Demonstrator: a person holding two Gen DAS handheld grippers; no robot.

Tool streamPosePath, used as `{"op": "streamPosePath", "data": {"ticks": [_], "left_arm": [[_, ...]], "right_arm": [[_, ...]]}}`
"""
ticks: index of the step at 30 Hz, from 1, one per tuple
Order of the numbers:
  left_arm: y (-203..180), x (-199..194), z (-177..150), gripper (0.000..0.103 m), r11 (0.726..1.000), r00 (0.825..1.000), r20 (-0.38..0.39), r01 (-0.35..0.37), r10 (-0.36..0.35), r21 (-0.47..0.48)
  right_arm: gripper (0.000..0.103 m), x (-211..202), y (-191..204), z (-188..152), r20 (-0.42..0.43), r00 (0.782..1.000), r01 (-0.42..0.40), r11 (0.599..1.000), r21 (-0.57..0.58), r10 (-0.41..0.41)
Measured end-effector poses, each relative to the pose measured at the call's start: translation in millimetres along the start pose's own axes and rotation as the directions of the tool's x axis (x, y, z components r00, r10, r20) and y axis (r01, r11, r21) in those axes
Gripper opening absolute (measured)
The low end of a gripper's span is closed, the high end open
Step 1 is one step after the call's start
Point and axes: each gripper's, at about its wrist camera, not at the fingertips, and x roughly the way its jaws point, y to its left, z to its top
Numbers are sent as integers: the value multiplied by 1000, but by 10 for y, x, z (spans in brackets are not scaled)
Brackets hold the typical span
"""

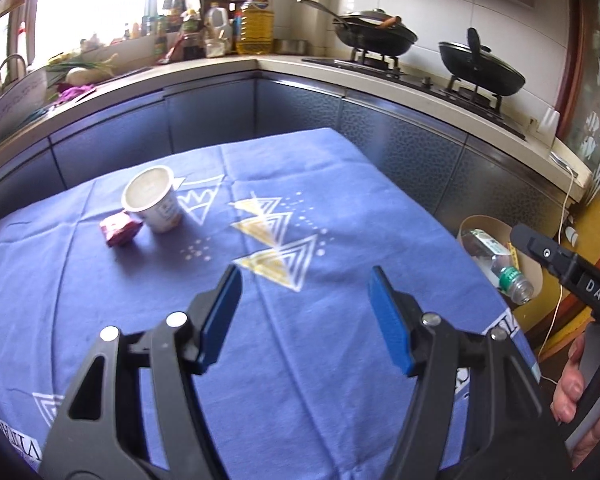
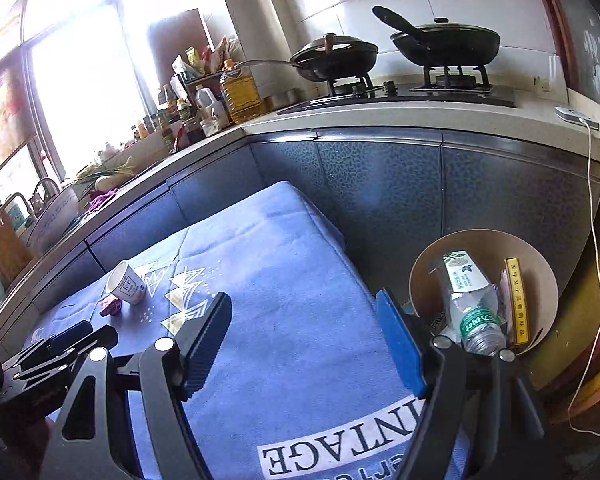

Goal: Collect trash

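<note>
Both tools are empty: the left gripper [image 1: 304, 312] and right gripper [image 2: 308, 344] hang with jaws apart over the cloth [image 1: 340, 380]. 2 pieces remain — cup [image 1: 153, 198] and red wrapper [image 1: 120, 230], touching. Next likely calls for reaching them, then the bin [image 2: 540, 280] beside the table.

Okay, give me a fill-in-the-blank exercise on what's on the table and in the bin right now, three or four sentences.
1. The paper cup stands on a ____ tablecloth.
2. Next to the cup lies a crumpled ____ wrapper.
3. The plastic bottle lies inside the round ____, beside a yellow box.
4. Between the pads of the left tool there is ____.

Missing words: blue; red; bin; nothing
</note>
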Motion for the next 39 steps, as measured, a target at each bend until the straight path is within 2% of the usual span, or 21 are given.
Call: {"op": "streamPosePath", "data": {"ticks": [7, 12, 17, 26, 27, 28, 30, 39], "left_arm": [[111, -29, -37, 63, 1000, 1000, -5, 13, -13, -29], [-139, -34, -60, 63, 998, 998, -1, 63, -63, 23], [-462, 38, -113, 63, 990, 994, -33, 109, -106, 89], [-820, 172, -159, 63, 980, 989, -80, 134, -123, 149], [-855, 179, -157, 64, 978, 989, -83, 136, -124, 156], [-892, 184, -153, 70, 977, 989, -84, 136, -123, 163], [-965, 184, -144, 73, 975, 989, -78, 136, -124, 174], [-1291, 249, -178, 73, 959, 987, -105, 148, -125, 242]], "right_arm": [[74, -70, 62, 29, 20, 999, 29, 1000, -3, -29], [74, -180, -158, 2, 30, 996, 82, 995, 53, -84], [74, -256, -402, -93, 11, 993, 120, 988, 99, -122], [74, -344, -736, -188, -5, 990, 143, 976, 162, -144], [74, -349, -776, -192, -4, 989, 143, 975, 169, -144], [74, -357, -807, -200, -3, 989, 144, 974, 176, -145], [74, -366, -868, -215, -4, 989, 143, 972, 188, -145], [74, -389, -1100, -258, -5, 989, 144, 961, 234, -147]]}}
